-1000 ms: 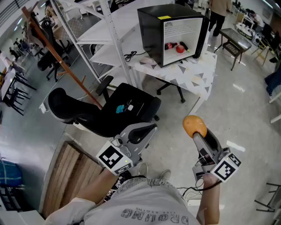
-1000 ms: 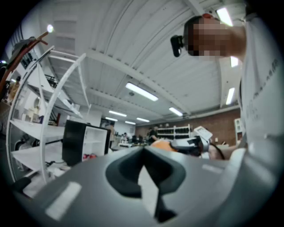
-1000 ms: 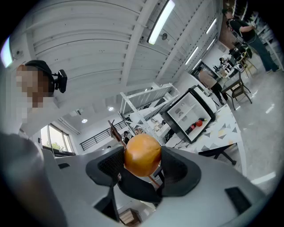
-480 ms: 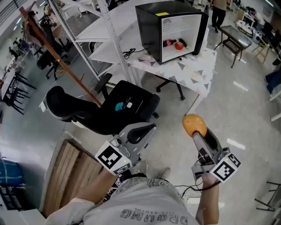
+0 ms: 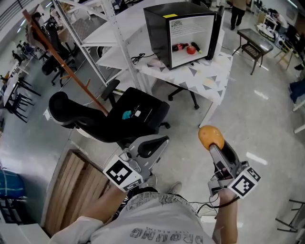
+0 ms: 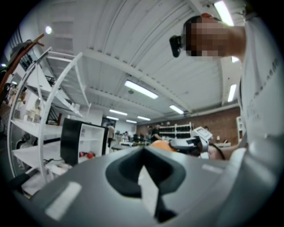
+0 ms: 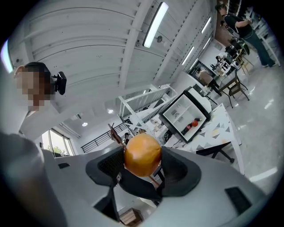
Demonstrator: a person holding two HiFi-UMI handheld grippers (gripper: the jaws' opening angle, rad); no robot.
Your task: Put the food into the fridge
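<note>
An orange (image 5: 210, 137) (image 7: 142, 155) is clamped in my right gripper (image 5: 212, 141) (image 7: 143, 165), held over the floor at the lower right of the head view. My left gripper (image 5: 153, 144) (image 6: 143, 174) is shut with nothing in it, low at the centre, just in front of a black office chair (image 5: 119, 116). The small black fridge (image 5: 183, 32) (image 7: 186, 114) stands open on a white patterned table (image 5: 209, 78) far ahead. Inside it lie a red round item (image 5: 192, 49) and a dark bottle (image 5: 178, 46).
A white metal shelf rack (image 5: 102, 33) stands left of the table. A wooden pallet (image 5: 71, 183) lies at the lower left. A dark bench (image 5: 256, 43) and a standing person (image 5: 238, 10) are beyond the table on the right.
The fridge, table and chair have slid slightly up and left in the head view. Both grippers keep their places, and the orange stays in the right one.
</note>
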